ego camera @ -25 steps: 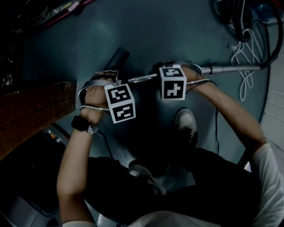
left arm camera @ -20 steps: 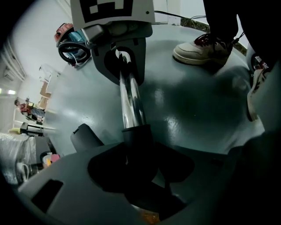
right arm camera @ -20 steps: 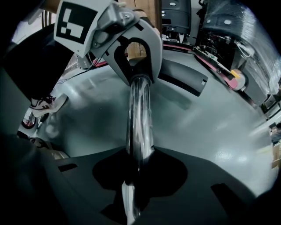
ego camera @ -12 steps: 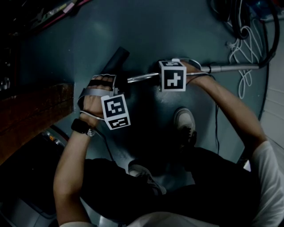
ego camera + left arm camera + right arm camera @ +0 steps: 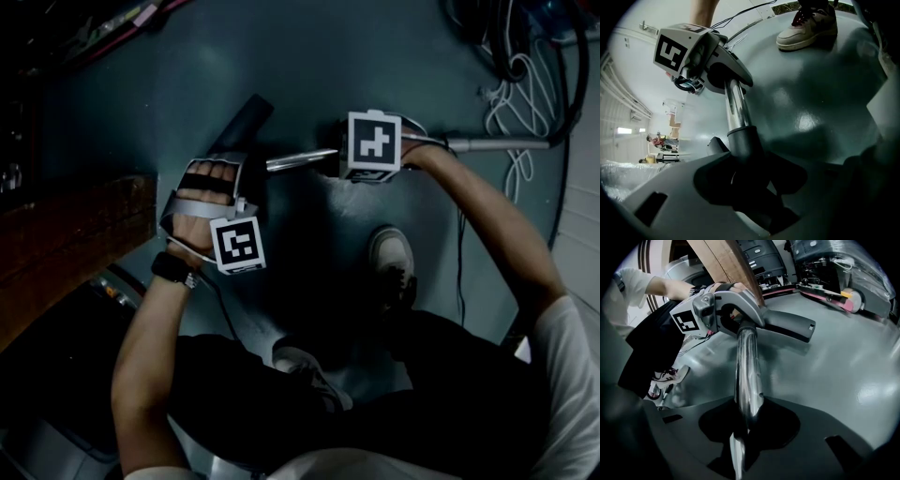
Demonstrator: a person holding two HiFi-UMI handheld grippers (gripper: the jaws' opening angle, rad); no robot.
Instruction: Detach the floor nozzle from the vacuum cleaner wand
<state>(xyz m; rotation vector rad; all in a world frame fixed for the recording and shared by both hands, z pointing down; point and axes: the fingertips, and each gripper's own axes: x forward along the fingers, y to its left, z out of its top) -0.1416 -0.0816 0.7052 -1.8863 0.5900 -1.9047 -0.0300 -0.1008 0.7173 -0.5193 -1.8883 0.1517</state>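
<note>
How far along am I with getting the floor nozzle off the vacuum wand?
Done: both grips are set. The right gripper is shut on the wand; the left gripper, its jaws just closing a little, clamps the floor nozzle at its collar. In hand: apparently the pull apart. Left: the wand looks still seated in the collar, so the separation itself.

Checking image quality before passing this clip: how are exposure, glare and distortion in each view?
Head view: underexposed, its left side nearly black. Left gripper view: fisheye bending, glare patches on the glossy grey-green floor. Right gripper view: reflections streaking the shiny metal vacuum wand.
</note>
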